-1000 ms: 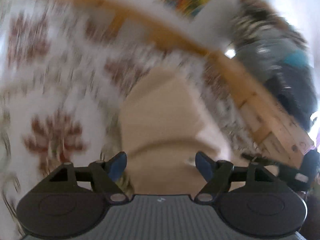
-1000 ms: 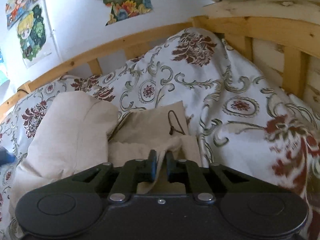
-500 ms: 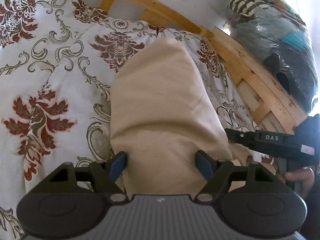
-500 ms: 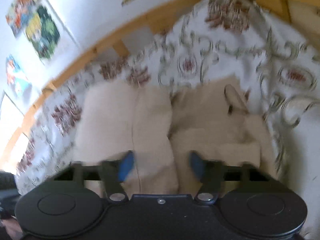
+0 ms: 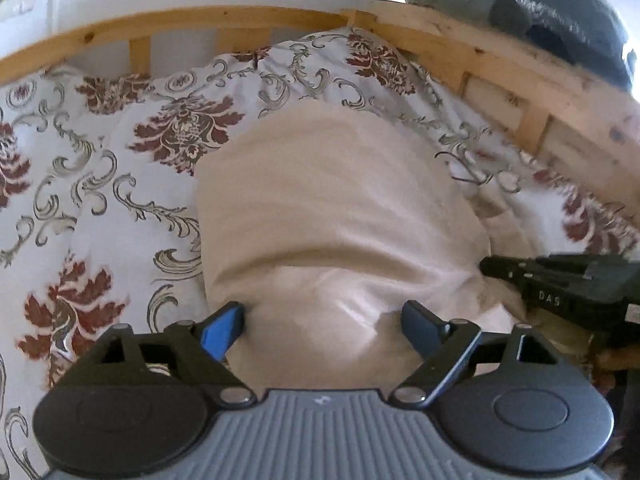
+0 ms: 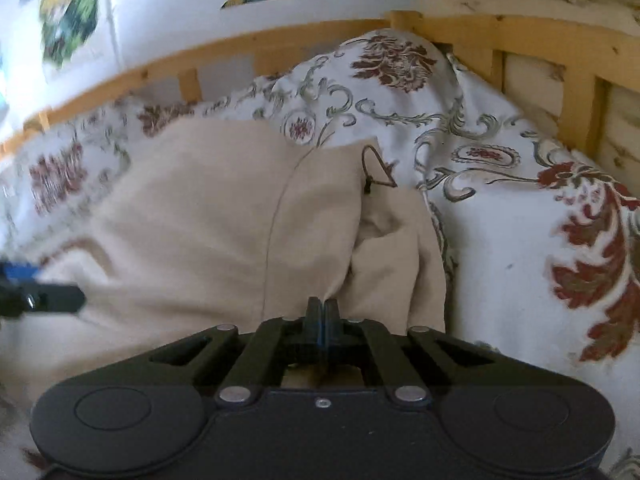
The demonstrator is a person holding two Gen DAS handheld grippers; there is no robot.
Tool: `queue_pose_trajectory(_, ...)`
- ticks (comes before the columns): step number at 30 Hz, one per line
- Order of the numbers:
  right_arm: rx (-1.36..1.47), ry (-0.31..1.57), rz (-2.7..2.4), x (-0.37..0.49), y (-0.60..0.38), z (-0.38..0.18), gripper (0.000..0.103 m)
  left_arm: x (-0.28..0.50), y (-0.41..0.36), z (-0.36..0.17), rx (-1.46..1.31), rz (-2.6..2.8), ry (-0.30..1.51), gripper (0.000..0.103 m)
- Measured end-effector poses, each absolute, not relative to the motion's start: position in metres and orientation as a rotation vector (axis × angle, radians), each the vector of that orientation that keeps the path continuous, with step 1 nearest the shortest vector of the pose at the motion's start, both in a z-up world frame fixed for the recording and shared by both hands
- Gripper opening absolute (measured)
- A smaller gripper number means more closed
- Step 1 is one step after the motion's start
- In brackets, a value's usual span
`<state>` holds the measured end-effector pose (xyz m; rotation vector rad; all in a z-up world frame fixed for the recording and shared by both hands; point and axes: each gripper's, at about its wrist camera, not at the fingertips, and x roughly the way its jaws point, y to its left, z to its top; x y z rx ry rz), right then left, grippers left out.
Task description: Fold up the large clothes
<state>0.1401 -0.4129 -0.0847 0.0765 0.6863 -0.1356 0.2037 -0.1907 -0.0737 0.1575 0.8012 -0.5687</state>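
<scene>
— One beige garment (image 6: 224,220), lying folded on the floral bedspread (image 6: 500,216) inside the wooden bed rail (image 6: 576,92). Dark cord (image 6: 378,170) at its far edge.

— Right gripper (image 6: 323,305)?

— Jaws pressed together at the garment's near hem; cloth pinched or not, cannot tell.

— Left gripper (image 5: 322,320)?

— Spread wide, just been opening further, blue pads (image 5: 222,326) straddling the cloth without pressing.

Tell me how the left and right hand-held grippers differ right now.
The left hand-held gripper stands wide open, its jaws having just opened further, beige garment loose between them; the right hand-held gripper is shut, pinching a fold of that garment. Left fingers show blue pads; the right's are pressed together. Both are black and point down at the same garment.
</scene>
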Motion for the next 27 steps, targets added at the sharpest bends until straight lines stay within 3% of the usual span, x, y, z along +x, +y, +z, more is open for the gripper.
queue_pose_trajectory(5,0.036,0.639,-0.153,0.133,-0.408,-0.085,0.003,0.206,-0.190,-0.074,0.131,-0.543,0.810,0.094)
queue_pose_trajectory(9,0.134,0.515,-0.157,0.113,-0.411,-0.055,0.043,0.214,-0.179,-0.064,0.086,-0.511,0.845,0.095)
queue_pose_trajectory(10,0.138,0.489,-0.150,0.113,-0.410,-0.049,0.047,0.214,-0.179,-0.063,0.097,-0.507,0.845,0.096)
queue_pose_trajectory(17,0.040,0.649,-0.188,0.147,-0.395,-0.072,0.044,0.219,-0.177,-0.078,0.066,-0.513,0.877,0.101)
queue_pose_trajectory(24,-0.028,0.635,-0.217,0.142,-0.392,-0.082,0.043,0.224,-0.161,-0.075,-0.013,-0.524,0.896,0.101)
queue_pose_trajectory(26,-0.025,0.589,-0.229,0.130,-0.394,-0.075,0.052,0.221,-0.144,-0.065,-0.058,-0.510,0.838,0.102)
queue_pose_trajectory(27,-0.024,0.566,-0.249,0.125,-0.395,-0.071,0.066,0.220,-0.133,-0.063,-0.097,-0.503,0.804,0.102)
